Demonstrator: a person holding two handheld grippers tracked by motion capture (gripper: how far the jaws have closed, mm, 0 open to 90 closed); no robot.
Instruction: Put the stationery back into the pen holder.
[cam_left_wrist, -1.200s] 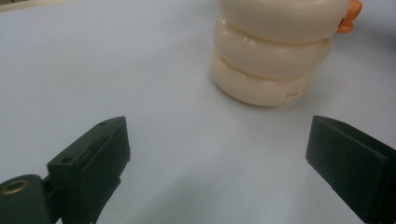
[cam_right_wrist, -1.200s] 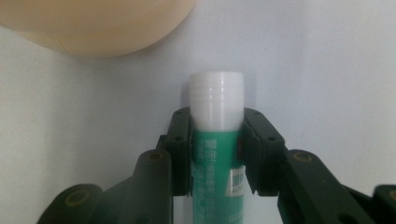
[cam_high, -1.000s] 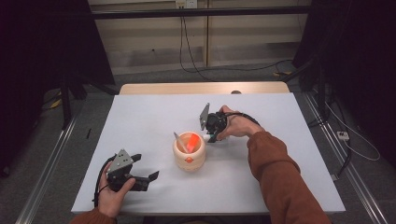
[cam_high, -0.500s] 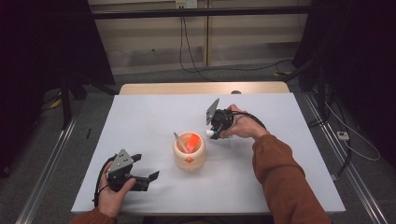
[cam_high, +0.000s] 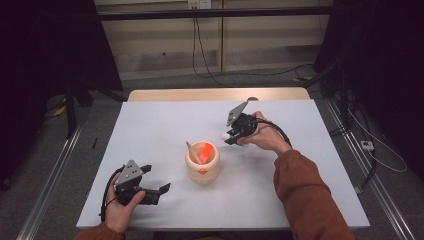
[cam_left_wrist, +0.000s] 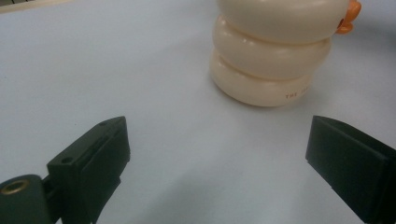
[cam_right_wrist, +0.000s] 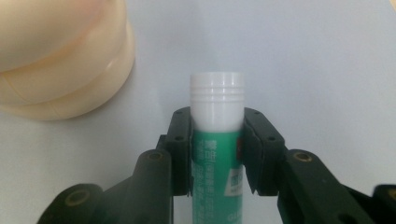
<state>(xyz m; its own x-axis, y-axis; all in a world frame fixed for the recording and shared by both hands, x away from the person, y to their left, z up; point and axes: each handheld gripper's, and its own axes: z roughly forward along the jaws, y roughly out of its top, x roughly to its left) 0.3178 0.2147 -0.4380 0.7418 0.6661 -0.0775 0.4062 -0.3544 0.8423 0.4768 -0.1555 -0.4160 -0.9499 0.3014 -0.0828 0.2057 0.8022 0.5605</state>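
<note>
A glue stick (cam_right_wrist: 215, 93) with a green body and a white cap is clamped between the jaws of my right gripper (cam_right_wrist: 217, 117). In the high view that right gripper (cam_high: 228, 136) hovers just right of and behind a cream ringed pot (cam_high: 202, 165) at the table's middle. The glue stick's white cap (cam_high: 224, 135) points toward the pot. An orange item (cam_high: 204, 149) and a pale stick (cam_high: 192, 151) stand inside the pot. My left gripper (cam_high: 156, 180) rests near the front left, open and empty. Its own view shows the left gripper (cam_left_wrist: 219, 140) facing the pot (cam_left_wrist: 275, 51).
The white table (cam_high: 150, 130) ends in a wooden strip (cam_high: 215, 94) at the back. A person's right sleeve (cam_high: 305, 195) reaches in from the lower right. Dark frames and cables stand on the floor beyond the table.
My right gripper has drawn a little back and to the right, away from the pot, still holding the glue stick. The left gripper has stayed put.
</note>
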